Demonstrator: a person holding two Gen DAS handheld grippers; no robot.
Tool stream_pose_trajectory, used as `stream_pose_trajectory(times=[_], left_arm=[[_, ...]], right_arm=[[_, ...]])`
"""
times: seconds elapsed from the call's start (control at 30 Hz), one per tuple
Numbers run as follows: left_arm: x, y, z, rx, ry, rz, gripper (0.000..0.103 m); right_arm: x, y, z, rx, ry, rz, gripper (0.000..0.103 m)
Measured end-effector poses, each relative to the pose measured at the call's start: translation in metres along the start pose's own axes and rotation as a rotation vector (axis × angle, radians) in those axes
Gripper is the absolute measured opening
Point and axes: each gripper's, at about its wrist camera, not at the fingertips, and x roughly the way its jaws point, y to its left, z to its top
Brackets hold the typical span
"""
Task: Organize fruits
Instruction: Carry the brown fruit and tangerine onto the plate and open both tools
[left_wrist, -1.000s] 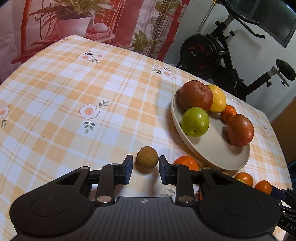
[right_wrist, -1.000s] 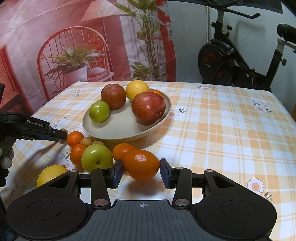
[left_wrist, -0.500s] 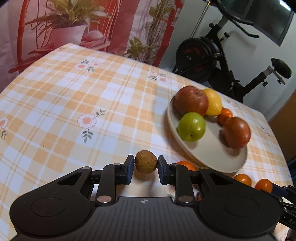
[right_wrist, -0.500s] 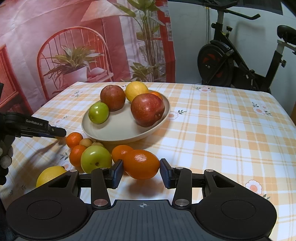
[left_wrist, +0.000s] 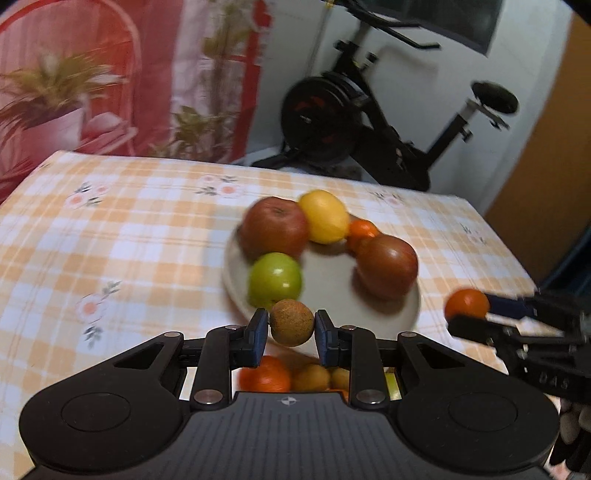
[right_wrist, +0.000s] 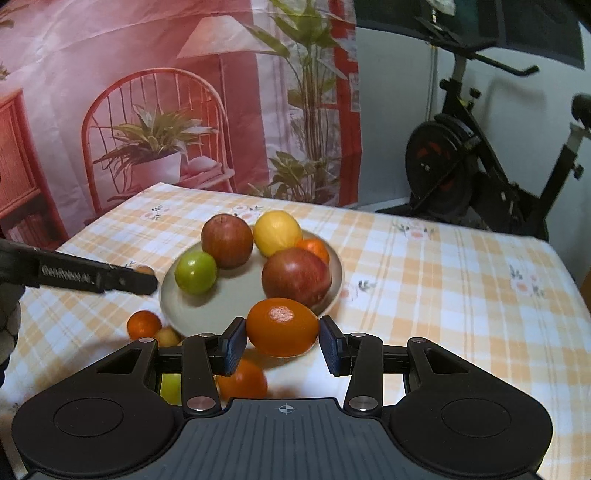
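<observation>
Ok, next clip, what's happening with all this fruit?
A person is moving fruit from the table to the plate with two handheld grippers. The left gripper is shut on a small brown fruit, the right gripper on an orange. Both are lifted near the plate, which holds apples, a lemon and a small orange.

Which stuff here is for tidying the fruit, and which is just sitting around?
For the job:
- small brown fruit in the left hand-held gripper
- orange in the right hand-held gripper
- plate holding apples and citrus
- loose fruit on the tablecloth

Just there:
- exercise bike
- printed backdrop
</observation>
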Motion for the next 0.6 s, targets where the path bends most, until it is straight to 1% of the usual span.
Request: stream_pose_trajectory(times=[0.17,0.33,0.43,0.6], left_arm=[[0.021,-0.007,0.0,0.041,0.038,-0.008,0.029],[0.031,-0.003,0.0,0.03,0.07,-0.008,0.029],[0.033,0.0,0.0,0.03,0.071,-0.01,0.029],[0.04,0.0,0.003,0.029,0.082,-0.011,0.029]], right_arm=[[0.014,0.0,0.007,-0.022,0.022,0.015,0.039],[0.034,0.005,0.007,-0.047,0.061,0.04,0.039],[0.042,0.01,0.009,-0.071,0.072,0.058,0.039],[0.059,0.012,0.009,-0.083,0.107,0.061,0.039]])
